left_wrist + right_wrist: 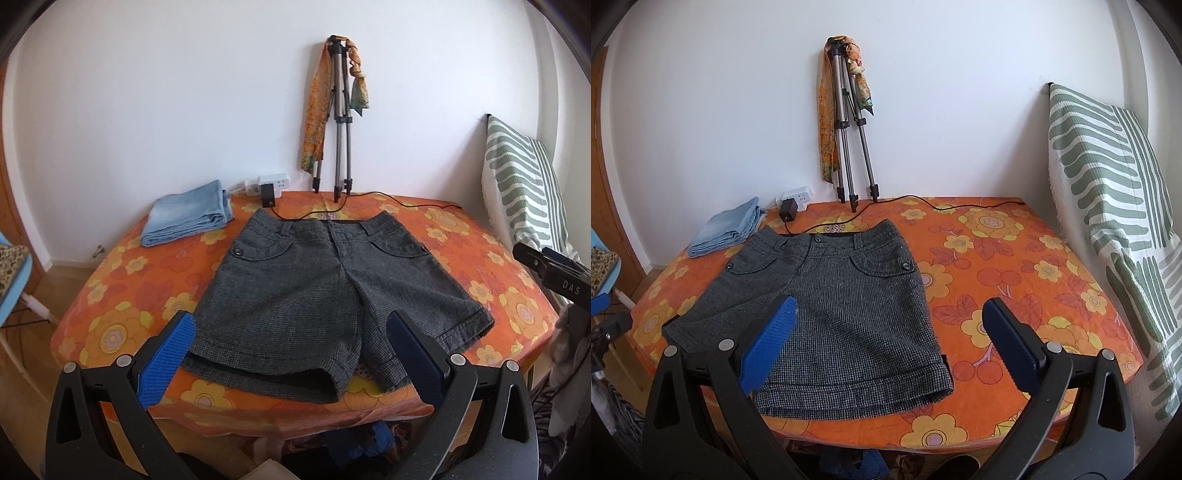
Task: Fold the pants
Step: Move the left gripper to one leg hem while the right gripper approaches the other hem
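Blue pads line both claws, nearest the cameras. The left claw (pixel 291 354) stands wide apart, holding nothing, above the near hem of the shorts (pixel 325 291); the right claw (pixel 886 339) is likewise spread and holding nothing, one pad over the cloth, the other over the bare table (pixel 1034 280) to the right.

The shorts — dark grey, finely checked — lie flat and unfolded on the orange flowered table cover, leg hems toward the near edge, waistband toward the wall, a button on each front pocket.

Beyond the waistband, a black cord (pixel 388 197) runs across the table to a black adapter (pixel 267 194) in a white power strip (pixel 269 183). Folded jeans (pixel 188 218) sit at the far left corner, apart from the shorts. A tripod (pixel 341 122) leans at the wall, an orange scarf (pixel 316 110) draped over it — and a green-striped cloth (pixel 1108 192) hangs at the right.
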Motion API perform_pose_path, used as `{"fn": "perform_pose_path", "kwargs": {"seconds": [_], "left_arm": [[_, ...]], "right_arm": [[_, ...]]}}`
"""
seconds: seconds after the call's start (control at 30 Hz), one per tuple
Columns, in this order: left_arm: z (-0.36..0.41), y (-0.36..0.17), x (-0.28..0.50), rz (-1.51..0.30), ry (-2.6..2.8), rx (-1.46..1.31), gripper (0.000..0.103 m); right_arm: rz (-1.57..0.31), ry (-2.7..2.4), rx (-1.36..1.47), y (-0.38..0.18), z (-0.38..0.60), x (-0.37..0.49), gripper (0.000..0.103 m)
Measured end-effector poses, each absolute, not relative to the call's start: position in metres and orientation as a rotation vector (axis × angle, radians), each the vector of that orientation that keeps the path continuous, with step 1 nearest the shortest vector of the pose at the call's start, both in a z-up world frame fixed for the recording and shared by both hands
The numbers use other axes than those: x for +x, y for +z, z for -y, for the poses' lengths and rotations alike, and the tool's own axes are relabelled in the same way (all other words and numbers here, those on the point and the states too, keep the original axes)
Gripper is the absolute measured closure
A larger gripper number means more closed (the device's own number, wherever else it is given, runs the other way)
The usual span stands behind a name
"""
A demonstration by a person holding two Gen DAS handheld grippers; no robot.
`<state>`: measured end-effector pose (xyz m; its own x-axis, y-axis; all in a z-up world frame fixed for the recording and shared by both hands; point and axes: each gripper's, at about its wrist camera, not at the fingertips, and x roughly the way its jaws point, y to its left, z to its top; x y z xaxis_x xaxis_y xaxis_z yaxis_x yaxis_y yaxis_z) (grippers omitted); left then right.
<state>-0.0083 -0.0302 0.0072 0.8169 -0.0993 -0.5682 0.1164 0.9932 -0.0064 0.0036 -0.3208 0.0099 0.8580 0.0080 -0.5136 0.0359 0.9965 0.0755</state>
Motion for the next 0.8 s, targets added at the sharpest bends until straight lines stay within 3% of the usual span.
{"fn": "perform_pose_path", "kwargs": {"seconds": [0.17,0.23,0.33,0.4,0.6,0.8], "left_arm": [[0.050,0.009,-0.001,-0.612,-0.209,0.058,0.011],[0.059,0.006,0.004,-0.627,-0.266,0.067,0.017],[0.078,-0.001,0.013,-0.655,-0.353,0.099,0.027],[0.092,-0.007,0.023,-0.679,-0.400,0.126,0.045],[0.124,-0.018,0.049,-0.768,-0.544,0.094,0.076],[0.164,-0.031,0.058,-0.803,-0.634,0.115,0.077]], "right_arm": [[-0.542,0.043,0.162,0.015,0.343,0.015,0.003],[-0.557,0.056,0.189,0.016,0.352,0.022,0.012],[-0.588,0.074,0.212,0.016,0.365,0.031,0.016],[-0.602,0.067,0.210,0.018,0.372,0.035,0.016],[-0.649,0.045,0.237,0.030,0.393,0.054,0.022],[-0.677,0.038,0.289,0.030,0.422,0.090,0.029]]}}
